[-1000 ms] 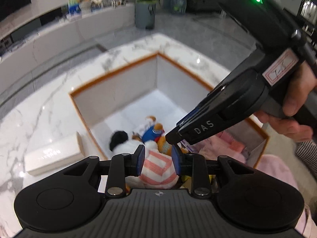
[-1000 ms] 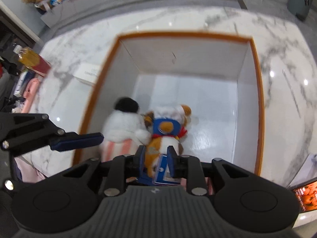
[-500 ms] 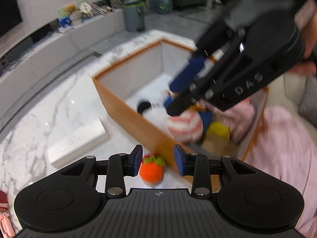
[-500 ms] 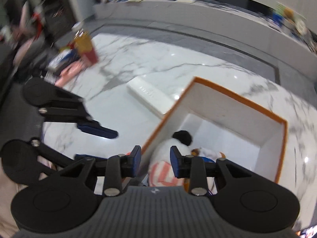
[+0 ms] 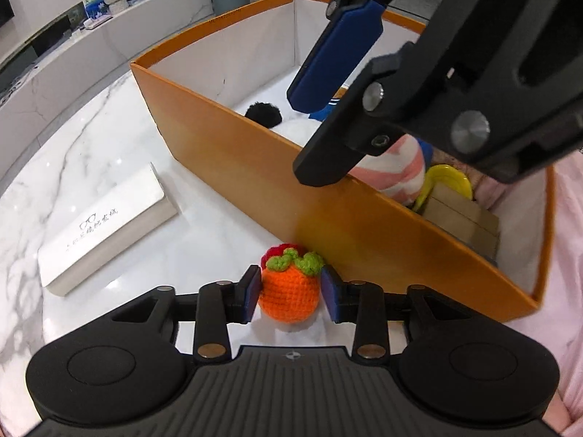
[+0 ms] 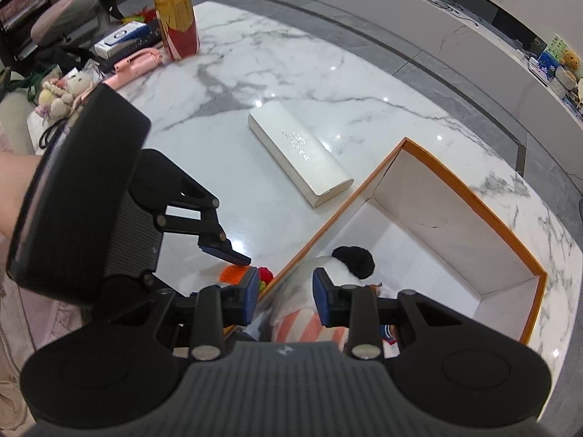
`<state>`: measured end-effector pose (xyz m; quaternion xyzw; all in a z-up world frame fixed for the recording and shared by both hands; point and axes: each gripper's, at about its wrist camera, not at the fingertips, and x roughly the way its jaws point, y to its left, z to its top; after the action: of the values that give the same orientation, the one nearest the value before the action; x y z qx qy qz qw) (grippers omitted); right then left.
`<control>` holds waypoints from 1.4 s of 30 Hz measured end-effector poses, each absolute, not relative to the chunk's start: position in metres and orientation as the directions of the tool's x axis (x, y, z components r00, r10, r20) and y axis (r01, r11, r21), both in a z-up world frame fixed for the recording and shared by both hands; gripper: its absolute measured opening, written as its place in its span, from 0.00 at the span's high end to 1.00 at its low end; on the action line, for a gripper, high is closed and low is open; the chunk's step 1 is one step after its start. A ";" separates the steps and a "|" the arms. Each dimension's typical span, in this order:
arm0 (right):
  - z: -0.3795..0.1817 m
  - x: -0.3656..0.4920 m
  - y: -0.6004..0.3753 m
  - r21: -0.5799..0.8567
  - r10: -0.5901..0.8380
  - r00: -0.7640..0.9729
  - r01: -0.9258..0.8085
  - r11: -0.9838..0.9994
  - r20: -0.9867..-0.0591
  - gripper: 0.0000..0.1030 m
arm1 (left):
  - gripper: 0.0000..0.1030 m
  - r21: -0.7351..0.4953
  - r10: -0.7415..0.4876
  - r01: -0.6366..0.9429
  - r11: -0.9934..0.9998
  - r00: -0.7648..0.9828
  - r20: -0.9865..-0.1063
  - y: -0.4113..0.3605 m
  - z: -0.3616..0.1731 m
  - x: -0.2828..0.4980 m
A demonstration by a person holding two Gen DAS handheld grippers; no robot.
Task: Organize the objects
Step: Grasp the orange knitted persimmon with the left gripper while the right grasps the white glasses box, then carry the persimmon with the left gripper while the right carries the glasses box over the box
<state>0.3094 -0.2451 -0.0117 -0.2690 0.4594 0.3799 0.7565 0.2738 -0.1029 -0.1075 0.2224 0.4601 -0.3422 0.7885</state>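
Note:
An orange crocheted fruit (image 5: 289, 293) with a green top lies on the marble table against the outside wall of the orange box (image 5: 364, 218). My left gripper (image 5: 290, 295) is open with its pads on either side of the fruit, close to it. A red crocheted item (image 5: 277, 251) sits just behind the fruit. My right gripper (image 6: 285, 300) is open and empty above the box's left wall (image 6: 328, 225), over a white plush with black hair and pink stripes (image 6: 309, 313). In the left wrist view the right gripper (image 5: 342, 109) hangs over the box.
A white glasses case (image 5: 105, 218) lies on the table left of the box; it also shows in the right wrist view (image 6: 298, 153). The box holds a yellow item (image 5: 448, 182) and cardboard boxes (image 5: 462, 215). A tea bottle (image 6: 177, 18), a pink item (image 6: 135, 65) and small plush toys (image 6: 58, 94) sit at the far left.
My left gripper has come out of the box and dropped down to the table around the orange fruit. My right gripper has swung left over the box's left wall.

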 end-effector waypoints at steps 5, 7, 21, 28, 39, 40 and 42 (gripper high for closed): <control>-0.016 0.315 -0.237 -0.062 0.314 0.277 -0.830 0.554 -0.908 0.67 | 0.55 0.030 -0.336 0.745 0.666 0.335 -0.880 -0.103 -0.117 0.281; -0.016 0.318 -0.233 -0.068 0.309 0.276 -0.835 0.546 -0.910 0.67 | 0.55 0.018 -0.346 0.744 0.668 0.333 -0.877 -0.101 -0.117 0.282; -0.021 0.351 -0.171 -0.161 0.296 0.282 -0.913 0.374 -0.913 0.59 | 0.56 -0.016 -0.354 0.584 0.811 0.470 -0.808 -0.009 -0.080 0.314; -0.059 0.387 -0.106 -0.189 0.245 0.249 -0.951 0.244 -0.937 0.42 | 0.56 -0.044 -0.312 0.476 0.878 0.501 -0.807 0.022 -0.076 0.342; -0.112 0.425 -0.049 -0.164 0.106 0.176 -0.980 0.113 -0.979 0.34 | 0.56 -0.089 -0.321 0.431 0.898 0.502 -0.803 0.071 -0.086 0.338; -0.115 0.428 -0.046 -0.164 0.100 0.175 -0.980 0.109 -0.979 0.33 | 0.56 -0.091 -0.322 0.430 0.898 0.504 -0.802 0.073 -0.086 0.338; -0.119 0.433 -0.043 -0.157 0.087 0.166 -0.982 0.107 -0.982 0.33 | 0.56 -0.093 -0.323 0.426 0.900 0.508 -0.798 0.076 -0.089 0.340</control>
<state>0.4330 -0.0429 -0.1193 -0.4888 0.4576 0.4554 0.5868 0.3399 0.0755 -0.0887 0.0576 0.4463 -0.2160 0.8665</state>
